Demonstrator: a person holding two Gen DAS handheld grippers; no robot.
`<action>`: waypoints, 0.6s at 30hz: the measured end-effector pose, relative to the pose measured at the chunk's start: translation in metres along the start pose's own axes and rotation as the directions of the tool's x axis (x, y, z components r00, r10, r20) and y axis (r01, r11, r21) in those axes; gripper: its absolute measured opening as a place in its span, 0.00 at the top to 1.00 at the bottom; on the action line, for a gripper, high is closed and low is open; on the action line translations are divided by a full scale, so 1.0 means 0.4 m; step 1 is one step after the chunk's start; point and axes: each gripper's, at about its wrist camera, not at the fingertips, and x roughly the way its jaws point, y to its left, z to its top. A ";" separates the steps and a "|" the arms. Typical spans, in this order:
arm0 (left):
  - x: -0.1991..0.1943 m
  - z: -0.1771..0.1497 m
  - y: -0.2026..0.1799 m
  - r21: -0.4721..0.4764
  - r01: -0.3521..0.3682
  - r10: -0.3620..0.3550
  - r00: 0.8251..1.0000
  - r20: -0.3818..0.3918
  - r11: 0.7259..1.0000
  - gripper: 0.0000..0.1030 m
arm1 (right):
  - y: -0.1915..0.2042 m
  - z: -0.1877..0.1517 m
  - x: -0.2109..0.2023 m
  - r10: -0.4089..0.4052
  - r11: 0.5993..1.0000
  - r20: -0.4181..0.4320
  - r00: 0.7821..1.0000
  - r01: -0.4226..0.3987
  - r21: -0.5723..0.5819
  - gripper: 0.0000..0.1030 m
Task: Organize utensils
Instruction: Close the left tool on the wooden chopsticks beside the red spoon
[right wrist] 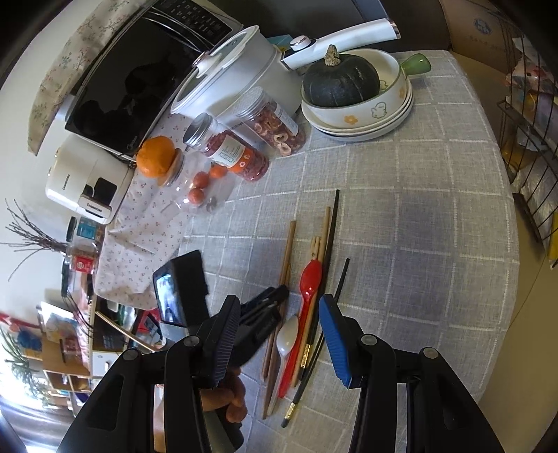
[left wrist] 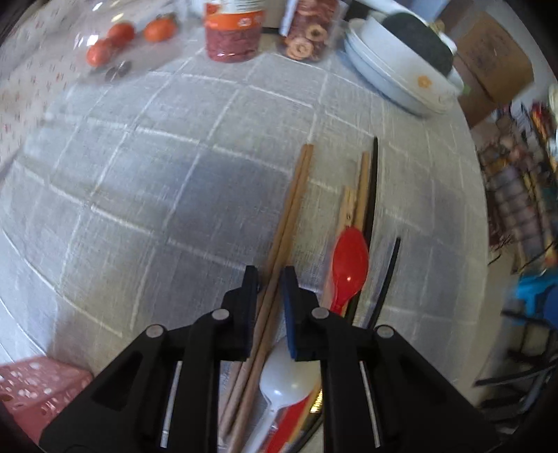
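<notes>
The near ends of the wooden chopsticks [left wrist: 279,251] run under the left gripper [left wrist: 270,278] and past the bottom edge, so whether its pads touch them is unclear. Just right of that gripper, the white spoon's [left wrist: 286,379] handle is cut off. The far jars [left wrist: 232,31] are blurred.

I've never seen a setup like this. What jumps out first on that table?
The red spoon shines among the chopsticks and the white spoon lying in a loose row on the grey checked cloth. The left tongs straddle the wooden chopsticks, while the right tongs hang open above the row. At the back, a dark green pumpkin sits in stacked bowls.
</notes>
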 end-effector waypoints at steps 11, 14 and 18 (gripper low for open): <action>-0.010 0.064 0.043 -0.077 -0.032 0.033 0.999 0.011 0.996 0.84 | 0.000 -0.001 0.000 -0.007 1.000 -0.001 1.000 0.007 -0.007 0.53; -0.009 0.096 0.051 -0.085 0.004 -0.001 0.999 0.034 0.996 0.84 | 0.001 -0.001 -0.002 -0.003 1.000 0.001 1.000 0.003 -0.009 0.53; 0.002 0.096 0.036 -0.059 -0.050 0.053 0.998 0.040 0.997 0.84 | -0.002 0.000 0.001 -0.008 1.000 0.000 1.000 0.008 -0.002 0.53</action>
